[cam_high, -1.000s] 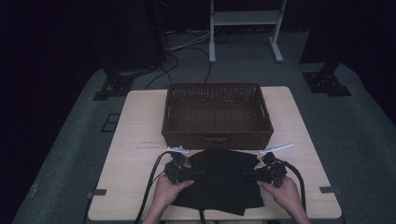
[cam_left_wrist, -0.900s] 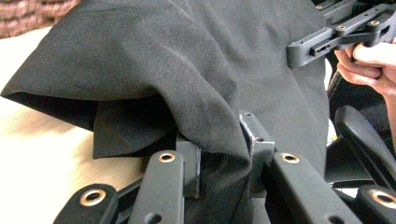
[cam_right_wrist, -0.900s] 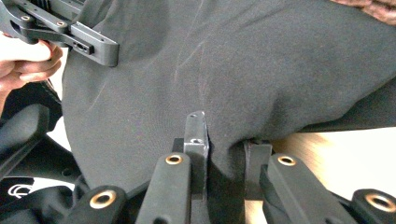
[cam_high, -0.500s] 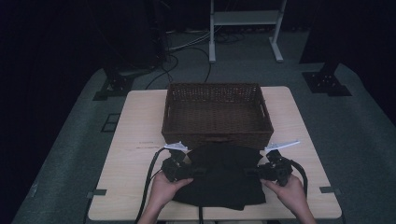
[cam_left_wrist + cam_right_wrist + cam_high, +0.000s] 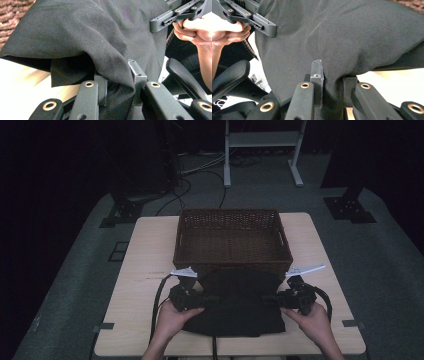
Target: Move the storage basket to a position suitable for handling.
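left claw (image 5: 212,298) clenched on black cloth (image 5: 239,300) | right claw (image 5: 267,299) clenched on same cloth | cloth spans between my claws, far edge touching wicker basket (image 5: 232,240) ahead | risk: uneven lift, a pinch slips, cloth snags basket rim or drops on surface (image 5: 145,270) | count: 1 cloth, 1 basket, 2 claws

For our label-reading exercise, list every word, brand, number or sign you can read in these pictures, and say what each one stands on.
None can be read.
The black cloth, the wicker basket, the table and both tongs, left and right, bear no legible text.
A white mark on a dark part at the bottom left of the right gripper view is too blurred and cut off to read.
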`<state>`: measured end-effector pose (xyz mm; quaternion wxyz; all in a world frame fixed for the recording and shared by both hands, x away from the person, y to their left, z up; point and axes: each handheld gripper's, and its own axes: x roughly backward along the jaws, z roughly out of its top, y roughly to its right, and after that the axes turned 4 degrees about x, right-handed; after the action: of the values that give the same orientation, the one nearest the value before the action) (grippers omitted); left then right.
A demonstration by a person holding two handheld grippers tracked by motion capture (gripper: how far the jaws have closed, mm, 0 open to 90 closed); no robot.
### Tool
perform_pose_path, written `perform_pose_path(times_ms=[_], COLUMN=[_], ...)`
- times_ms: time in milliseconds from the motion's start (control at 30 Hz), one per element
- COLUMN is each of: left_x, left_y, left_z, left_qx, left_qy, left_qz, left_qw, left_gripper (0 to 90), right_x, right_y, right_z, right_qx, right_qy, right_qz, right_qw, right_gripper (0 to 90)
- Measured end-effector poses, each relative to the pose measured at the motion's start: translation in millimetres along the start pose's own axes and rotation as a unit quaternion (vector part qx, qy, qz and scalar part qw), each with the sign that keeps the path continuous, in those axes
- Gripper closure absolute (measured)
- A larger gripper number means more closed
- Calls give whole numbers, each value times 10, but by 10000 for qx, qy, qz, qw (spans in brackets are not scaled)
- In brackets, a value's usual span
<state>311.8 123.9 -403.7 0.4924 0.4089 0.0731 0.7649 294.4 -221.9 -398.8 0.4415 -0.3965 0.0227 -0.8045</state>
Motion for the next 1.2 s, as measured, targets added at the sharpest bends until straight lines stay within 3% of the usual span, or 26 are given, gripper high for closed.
perform_pose_path(times_ms=[733, 1200], left_x=[228, 406], left_y=[178, 236], left_z=[388, 676], left_qx=[-293, -429], left_qy=[-16, -23], left_qz=[-66, 44], left_qw=[9995, 9991], left_gripper=[731, 732], right_x=[302, 412], right_y=[-105, -164], right_z=[348, 628], right_qx=[227, 331], right_qy=[185, 304], right_qz=[26, 29], right_qw=[9996, 9990], right_gripper=[761, 761])
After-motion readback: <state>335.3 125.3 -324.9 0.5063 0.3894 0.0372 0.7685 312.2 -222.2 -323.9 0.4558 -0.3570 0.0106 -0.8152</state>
